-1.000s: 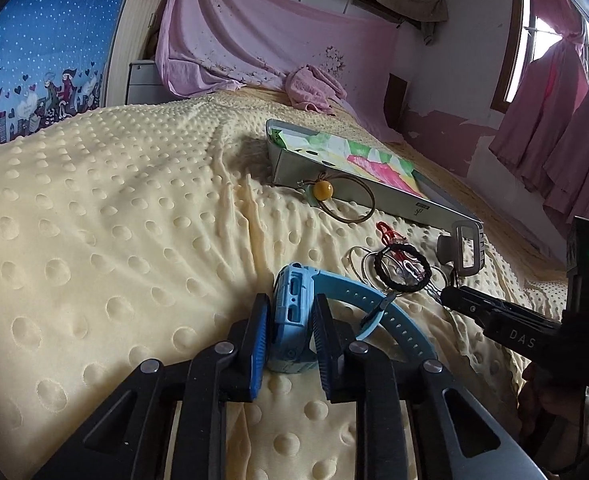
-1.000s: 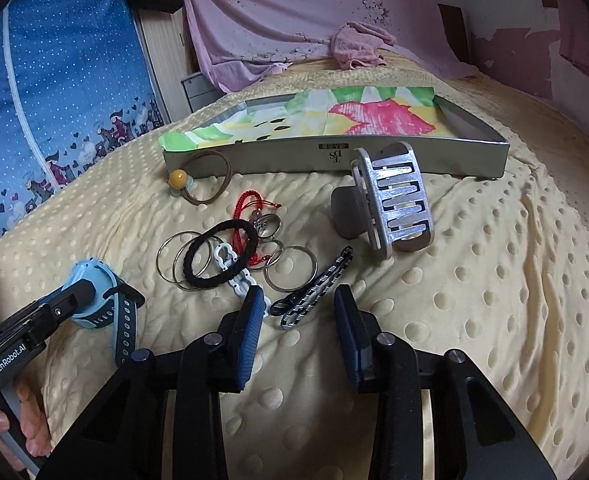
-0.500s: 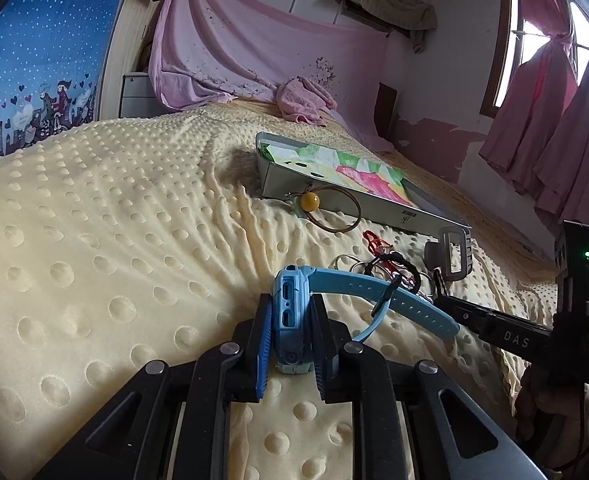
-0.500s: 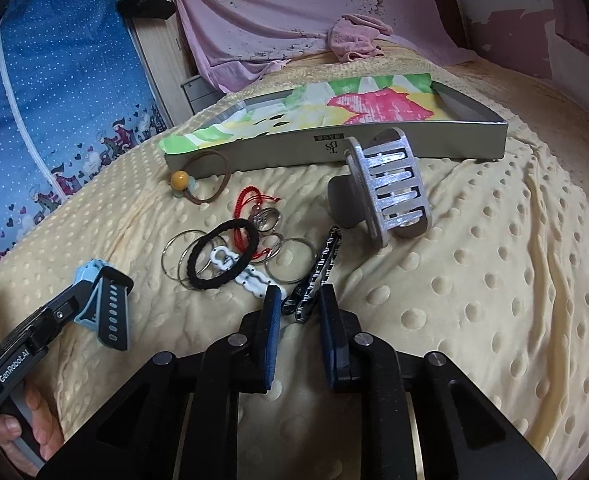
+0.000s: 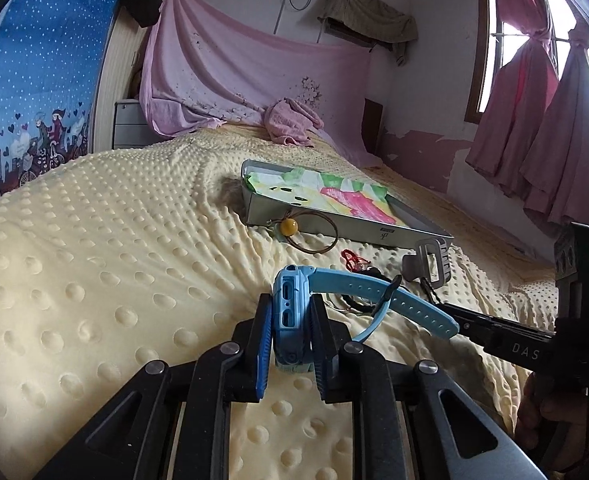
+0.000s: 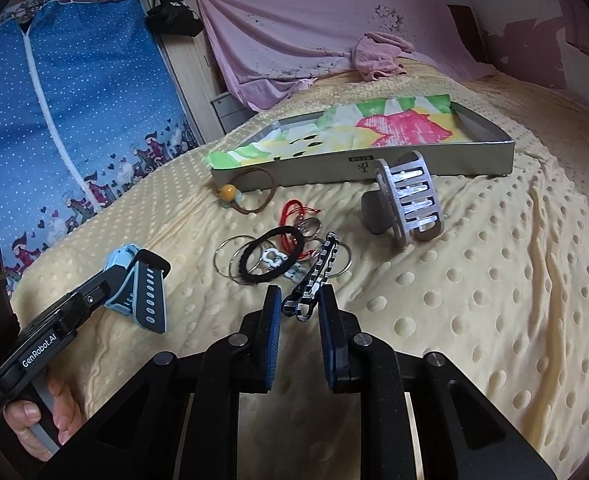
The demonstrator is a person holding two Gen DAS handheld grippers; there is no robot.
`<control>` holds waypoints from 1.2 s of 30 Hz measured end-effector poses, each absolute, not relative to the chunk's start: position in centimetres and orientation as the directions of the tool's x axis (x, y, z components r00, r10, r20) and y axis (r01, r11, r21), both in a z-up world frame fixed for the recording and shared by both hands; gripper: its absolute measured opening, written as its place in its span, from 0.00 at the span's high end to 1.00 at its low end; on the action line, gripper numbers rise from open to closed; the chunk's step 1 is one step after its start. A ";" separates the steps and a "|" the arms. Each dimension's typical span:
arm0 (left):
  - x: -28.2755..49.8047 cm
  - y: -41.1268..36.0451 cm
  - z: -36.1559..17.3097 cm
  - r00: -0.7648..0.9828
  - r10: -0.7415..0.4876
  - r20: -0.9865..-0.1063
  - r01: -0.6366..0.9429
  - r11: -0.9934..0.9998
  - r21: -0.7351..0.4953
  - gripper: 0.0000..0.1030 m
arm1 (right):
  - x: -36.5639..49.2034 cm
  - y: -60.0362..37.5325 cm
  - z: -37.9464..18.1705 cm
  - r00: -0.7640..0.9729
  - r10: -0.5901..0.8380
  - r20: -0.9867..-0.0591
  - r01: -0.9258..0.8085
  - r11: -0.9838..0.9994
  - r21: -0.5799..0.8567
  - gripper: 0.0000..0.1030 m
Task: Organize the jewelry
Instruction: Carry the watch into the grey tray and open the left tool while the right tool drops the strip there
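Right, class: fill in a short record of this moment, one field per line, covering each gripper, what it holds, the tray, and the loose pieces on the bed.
left gripper: shut on light-blue rubber-strapped watch, lifted off the blanket
right gripper: shut on black-and-white striped hair clip
tray: shallow grey box lined with a colourful paper, no jewelry visible inside
surface: yellow dotted blanket
loose pieces: silver claw hair clip; brown hair tie with orange bead; black hair tie; red cord; thin metal rings

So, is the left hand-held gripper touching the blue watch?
Touching. In the left wrist view the left hand-held gripper has both pads pressed against the blue watch.
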State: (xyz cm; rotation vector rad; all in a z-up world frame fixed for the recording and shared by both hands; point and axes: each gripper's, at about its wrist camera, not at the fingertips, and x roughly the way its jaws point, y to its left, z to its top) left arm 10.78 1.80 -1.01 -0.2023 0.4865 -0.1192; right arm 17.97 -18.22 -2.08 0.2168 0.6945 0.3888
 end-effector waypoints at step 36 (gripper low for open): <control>25.4 -0.7 3.9 0.869 -0.166 -0.466 0.020 0.953 -0.302 0.84 | 29.0 -22.9 4.9 0.774 0.395 -0.494 -0.298 0.917 0.266 0.84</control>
